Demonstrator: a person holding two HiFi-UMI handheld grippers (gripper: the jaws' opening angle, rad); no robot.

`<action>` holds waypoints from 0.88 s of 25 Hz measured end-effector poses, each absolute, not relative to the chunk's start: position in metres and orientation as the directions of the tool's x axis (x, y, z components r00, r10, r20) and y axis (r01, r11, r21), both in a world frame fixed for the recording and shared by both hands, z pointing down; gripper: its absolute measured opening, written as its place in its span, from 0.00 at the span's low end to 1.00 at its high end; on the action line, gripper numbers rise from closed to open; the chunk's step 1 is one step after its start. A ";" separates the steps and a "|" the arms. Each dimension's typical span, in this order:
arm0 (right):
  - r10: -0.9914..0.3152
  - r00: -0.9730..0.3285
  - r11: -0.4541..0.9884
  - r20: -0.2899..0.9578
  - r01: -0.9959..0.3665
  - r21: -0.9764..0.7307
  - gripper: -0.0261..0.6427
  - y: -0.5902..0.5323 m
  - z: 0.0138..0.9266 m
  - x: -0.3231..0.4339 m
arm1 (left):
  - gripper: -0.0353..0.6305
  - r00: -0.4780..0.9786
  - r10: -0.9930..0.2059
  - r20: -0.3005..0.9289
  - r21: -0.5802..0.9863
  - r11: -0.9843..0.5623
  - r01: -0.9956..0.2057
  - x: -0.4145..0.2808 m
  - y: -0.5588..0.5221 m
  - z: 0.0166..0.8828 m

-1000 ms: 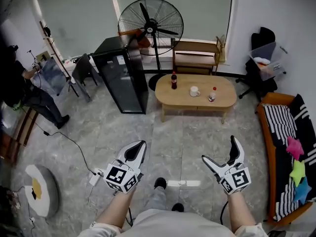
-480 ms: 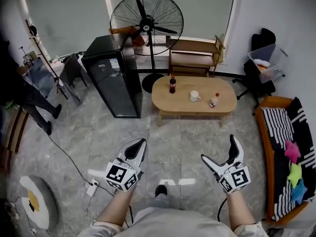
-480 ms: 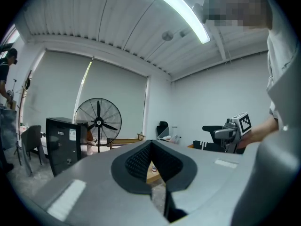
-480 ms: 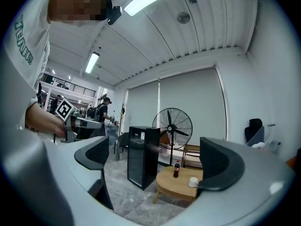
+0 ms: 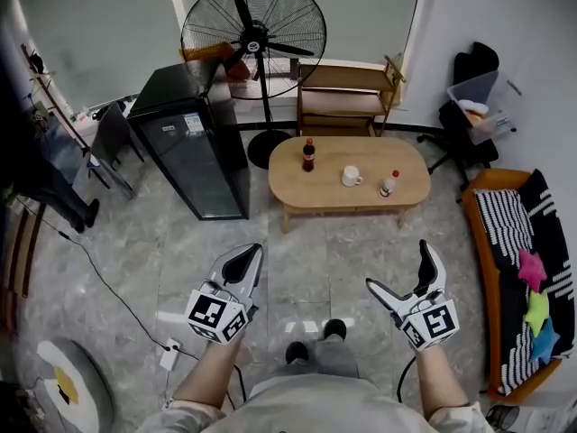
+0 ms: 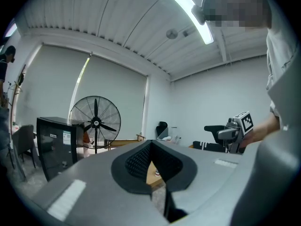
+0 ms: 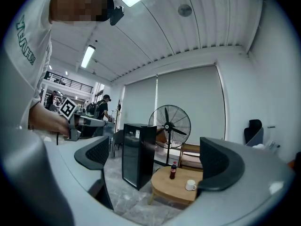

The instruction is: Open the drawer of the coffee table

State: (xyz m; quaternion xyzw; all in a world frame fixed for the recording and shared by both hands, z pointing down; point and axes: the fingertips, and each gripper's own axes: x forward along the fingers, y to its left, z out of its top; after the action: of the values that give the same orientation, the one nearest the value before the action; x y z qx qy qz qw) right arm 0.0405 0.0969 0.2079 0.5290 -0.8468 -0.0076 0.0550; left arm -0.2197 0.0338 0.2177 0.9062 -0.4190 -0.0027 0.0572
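Observation:
The oval wooden coffee table (image 5: pixel 329 190) stands ahead of me on the grey floor, about a metre beyond both grippers. On it are a dark cola bottle (image 5: pixel 307 154), a white mug (image 5: pixel 351 177) and a small bottle (image 5: pixel 389 184). Its front apron (image 5: pixel 347 210) looks flush; I cannot make out a drawer handle. My left gripper (image 5: pixel 251 254) is held low at the left with its jaws together and nothing in them. My right gripper (image 5: pixel 403 276) is at the right with its jaws wide apart and empty. In the right gripper view the table (image 7: pixel 169 188) shows between the fingers.
A black glass-door fridge (image 5: pixel 192 149) stands left of the table, with a large pedestal fan (image 5: pixel 254 39) and a wooden shelf (image 5: pixel 346 99) behind it. An orange sofa (image 5: pixel 516 269) lies along the right. A person (image 5: pixel 41 183) stands far left. A power strip (image 5: pixel 169 355) and cable lie on the floor.
The head view has shifted: table, fridge and fan have slid left and slightly down in the picture. Both grippers keep their places and their jaw states.

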 end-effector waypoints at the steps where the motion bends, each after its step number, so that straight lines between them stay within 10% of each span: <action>1: -0.895 -0.438 0.444 0.084 -0.893 0.069 0.92 0.089 0.209 0.042 | 0.05 0.647 -0.761 0.046 0.104 -0.640 -0.761 -0.218 0.027 0.219; 22: -0.807 -0.583 0.586 0.092 -0.810 0.013 0.92 -0.156 0.244 0.158 | 0.05 0.543 -0.833 0.106 0.051 -0.541 -0.840 -0.100 -0.175 0.225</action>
State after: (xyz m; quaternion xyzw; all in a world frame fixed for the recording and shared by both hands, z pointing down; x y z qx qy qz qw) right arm 0.1576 -0.1565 0.2438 0.4546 -0.8895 0.0150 0.0441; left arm -0.0998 -0.1753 0.2247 0.8771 -0.4767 0.0346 0.0480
